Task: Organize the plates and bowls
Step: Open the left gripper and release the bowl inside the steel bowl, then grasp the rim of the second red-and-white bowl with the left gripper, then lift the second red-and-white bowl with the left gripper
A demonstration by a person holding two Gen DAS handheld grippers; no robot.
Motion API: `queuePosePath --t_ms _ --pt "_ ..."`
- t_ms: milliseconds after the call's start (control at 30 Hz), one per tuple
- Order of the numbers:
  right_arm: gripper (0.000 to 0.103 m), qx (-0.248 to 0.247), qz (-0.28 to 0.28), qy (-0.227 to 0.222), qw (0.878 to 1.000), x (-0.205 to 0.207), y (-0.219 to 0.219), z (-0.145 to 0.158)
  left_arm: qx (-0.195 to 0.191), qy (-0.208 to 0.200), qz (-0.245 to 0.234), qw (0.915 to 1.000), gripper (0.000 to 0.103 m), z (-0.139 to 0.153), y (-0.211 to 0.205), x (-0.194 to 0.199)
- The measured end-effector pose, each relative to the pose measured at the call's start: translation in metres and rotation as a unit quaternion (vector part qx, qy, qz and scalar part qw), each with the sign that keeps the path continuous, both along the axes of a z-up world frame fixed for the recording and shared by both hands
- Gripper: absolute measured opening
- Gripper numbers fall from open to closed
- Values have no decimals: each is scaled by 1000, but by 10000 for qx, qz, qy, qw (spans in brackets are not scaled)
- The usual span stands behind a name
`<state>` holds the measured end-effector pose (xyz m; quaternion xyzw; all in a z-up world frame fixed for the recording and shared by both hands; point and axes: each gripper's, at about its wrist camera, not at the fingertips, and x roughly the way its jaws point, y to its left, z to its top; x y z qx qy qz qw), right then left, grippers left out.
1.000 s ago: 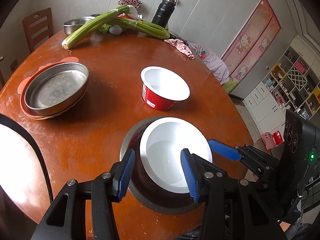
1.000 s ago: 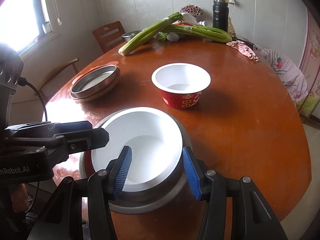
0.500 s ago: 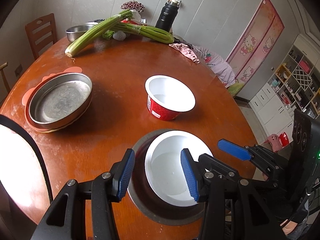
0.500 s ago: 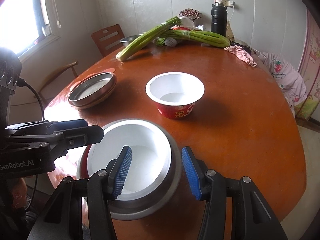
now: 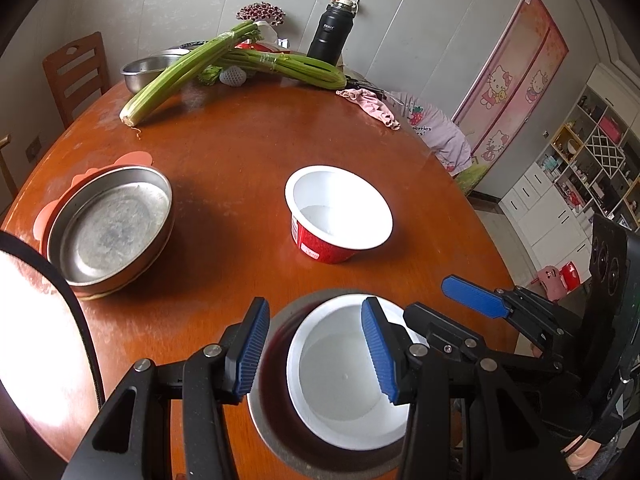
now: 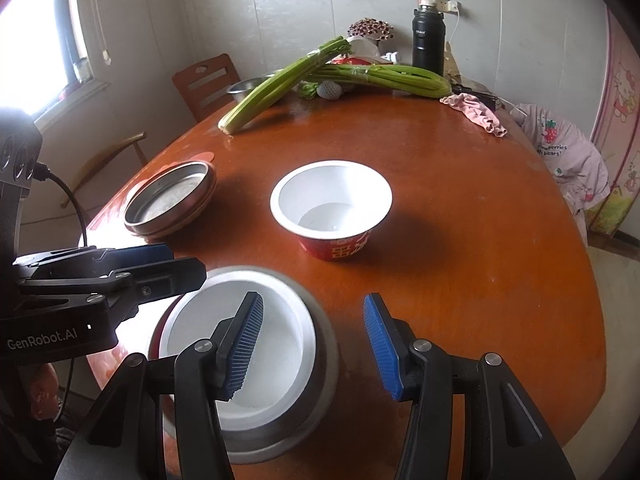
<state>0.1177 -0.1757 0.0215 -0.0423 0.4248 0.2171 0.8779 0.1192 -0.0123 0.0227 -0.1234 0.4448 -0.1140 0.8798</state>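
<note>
The white bowl sits inside a grey metal bowl on the brown counter, at the lower middle of both views, close to the near edge.

The left claw is released. One blue pad is outside the left wall of the metal bowl and the other is over the inside of the white bowl, so the two rims lie between the jaws. I see no pad pressing on them.

The right claw is also released. Its left pad is over the inside of the white bowl, and its right pad stands apart from the right wall of the metal bowl, with bare counter showing between them.

Further up, in the middle of the frame, a red bowl with a white inside stands upright and alone. At the left a flat metal pan lies on an orange plate. At the far edge of the counter lie long green celery stalks, and a black flask stands just behind them.
</note>
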Motion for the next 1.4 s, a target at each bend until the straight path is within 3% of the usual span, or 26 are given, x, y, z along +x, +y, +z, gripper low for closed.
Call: queuePosePath --t_ms 433,833,1400 --pt "55 84 -325 185 9993 48 -4 1 34 17 -142 9999 48 6 -2 57" --pt "55 -2 -417 571 9975 92 5 -22 67 378 -232 9990 48 -18 -8 111" --pt "56 81 -193 761 9969 109 17 -35 -156 644 -556 9963 47 -42 -20 136"
